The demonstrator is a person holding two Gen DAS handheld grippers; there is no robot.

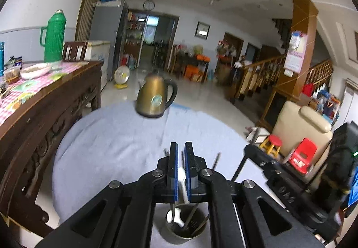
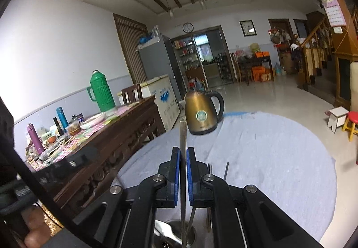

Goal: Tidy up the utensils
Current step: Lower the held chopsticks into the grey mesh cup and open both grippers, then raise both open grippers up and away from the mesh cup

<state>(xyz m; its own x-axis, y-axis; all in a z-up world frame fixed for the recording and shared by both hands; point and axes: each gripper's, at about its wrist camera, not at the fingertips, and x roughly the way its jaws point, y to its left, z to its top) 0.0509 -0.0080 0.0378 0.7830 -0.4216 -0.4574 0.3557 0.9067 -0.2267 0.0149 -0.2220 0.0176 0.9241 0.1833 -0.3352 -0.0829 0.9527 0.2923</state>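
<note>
Left wrist view: left gripper (image 1: pixel 181 147) clamps a white spoon handle (image 1: pixel 181 177) over the metal cup (image 1: pixel 186 222).
Right wrist view: right gripper (image 2: pixel 183 151) pinches a thin metal stick (image 2: pixel 183 136), perhaps a chopstick.

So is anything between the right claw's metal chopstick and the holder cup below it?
Nothing visible blocks it. The right claw grips the thin metal chopstick upright, its lower end already running down into the round metal holder cup, beside a slotted metal spoon and other sticks.
</note>
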